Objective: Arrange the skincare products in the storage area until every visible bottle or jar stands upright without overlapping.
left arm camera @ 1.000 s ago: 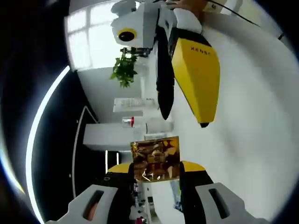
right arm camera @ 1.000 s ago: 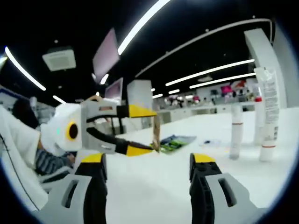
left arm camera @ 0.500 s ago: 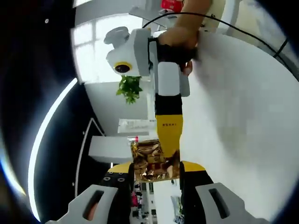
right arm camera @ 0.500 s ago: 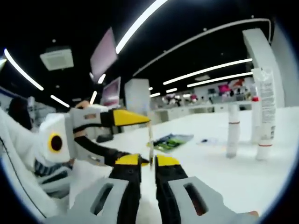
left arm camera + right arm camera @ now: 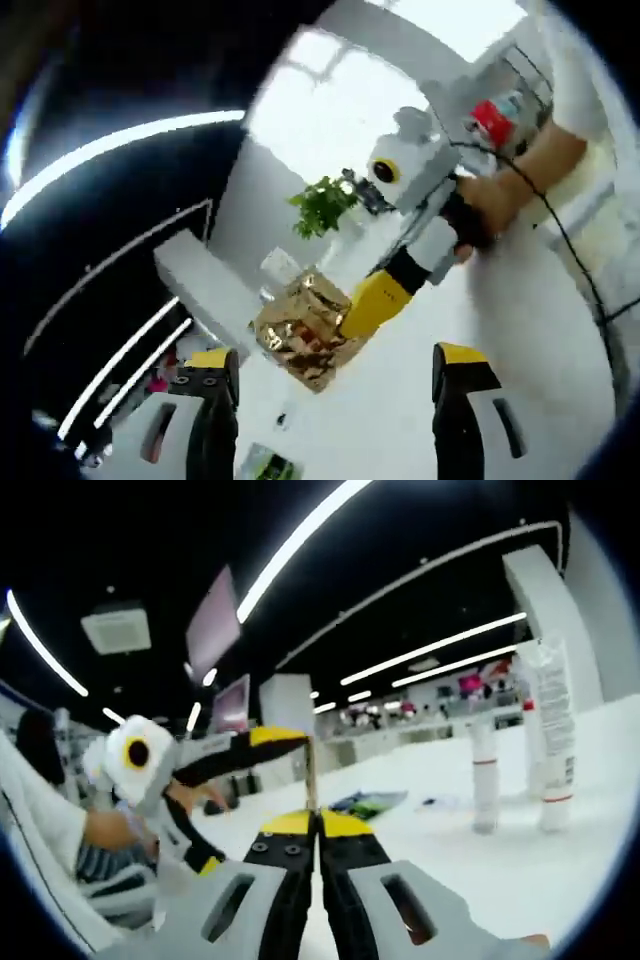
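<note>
Right claw (image 5: pixel 318 825) around gold sachet (image 5: pixel 300 328)

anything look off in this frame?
One thing: a crinkled gold foil sachet is off the table, pinched edge-on in the right gripper. The left gripper is open, the sachet beyond its fingers. Two tubes stand upright on the white table, apart. A green packet lies flat.

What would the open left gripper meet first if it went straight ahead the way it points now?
Probably the gold foil sachet, held in the right gripper, just ahead between the left gripper's open jaws. Depth is unclear.
</note>
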`<action>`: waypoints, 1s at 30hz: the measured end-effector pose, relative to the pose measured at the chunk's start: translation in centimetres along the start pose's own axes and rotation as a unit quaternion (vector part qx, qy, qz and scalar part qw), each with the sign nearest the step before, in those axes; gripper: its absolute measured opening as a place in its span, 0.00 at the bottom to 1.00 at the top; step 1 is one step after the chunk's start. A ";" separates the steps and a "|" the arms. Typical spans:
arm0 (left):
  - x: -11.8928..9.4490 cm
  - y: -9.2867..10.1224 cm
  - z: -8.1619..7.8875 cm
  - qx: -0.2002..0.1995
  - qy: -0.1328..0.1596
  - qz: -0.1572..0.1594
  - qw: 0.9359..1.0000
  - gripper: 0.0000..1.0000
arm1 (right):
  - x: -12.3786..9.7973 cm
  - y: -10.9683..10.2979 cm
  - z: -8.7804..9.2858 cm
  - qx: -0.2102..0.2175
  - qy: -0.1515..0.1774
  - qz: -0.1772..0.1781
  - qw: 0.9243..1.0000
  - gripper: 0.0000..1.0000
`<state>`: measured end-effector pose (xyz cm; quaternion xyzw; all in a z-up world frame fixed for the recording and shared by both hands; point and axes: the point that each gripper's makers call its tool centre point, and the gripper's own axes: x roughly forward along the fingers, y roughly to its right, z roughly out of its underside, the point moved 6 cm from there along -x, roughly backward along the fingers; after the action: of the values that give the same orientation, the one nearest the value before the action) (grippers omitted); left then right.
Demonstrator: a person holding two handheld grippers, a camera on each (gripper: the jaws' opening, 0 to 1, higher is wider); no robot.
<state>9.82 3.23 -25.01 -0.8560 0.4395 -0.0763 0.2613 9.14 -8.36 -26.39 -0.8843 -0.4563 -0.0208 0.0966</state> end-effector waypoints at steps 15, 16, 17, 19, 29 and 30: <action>-2.3 -1.1 0.7 -0.393 0.122 0.170 0.896 0.18 | 0.3 -1.2 -0.7 0.063 0.017 -0.110 0.992 0.00; -2.3 -1.3 0.8 -0.398 0.128 0.162 0.894 0.14 | 0.3 -1.1 -0.7 0.065 0.018 -0.112 0.991 0.00; -2.4 -1.4 0.7 -0.406 0.129 0.158 0.891 0.11 | 0.3 -1.0 -0.8 0.068 0.019 -0.113 0.991 0.00; -2.8 -1.1 0.4 -0.428 0.143 0.188 0.873 0.02 | 0.3 -0.9 -0.8 0.065 0.021 -0.112 0.991 0.00; -3.8 -1.4 0.1 -0.474 0.146 0.221 0.840 0.00 | 0.5 -1.8 -0.4 0.033 0.016 -0.135 0.990 0.01; -3.9 -1.4 0.1 -0.463 0.139 0.220 0.848 0.00 | 0.5 -1.9 -0.3 0.031 0.009 -0.138 0.990 0.03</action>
<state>8.50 7.07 -24.02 -0.7394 0.6320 0.0775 -0.2188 7.91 -7.01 -25.74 -0.8095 -0.5731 -0.0281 0.1244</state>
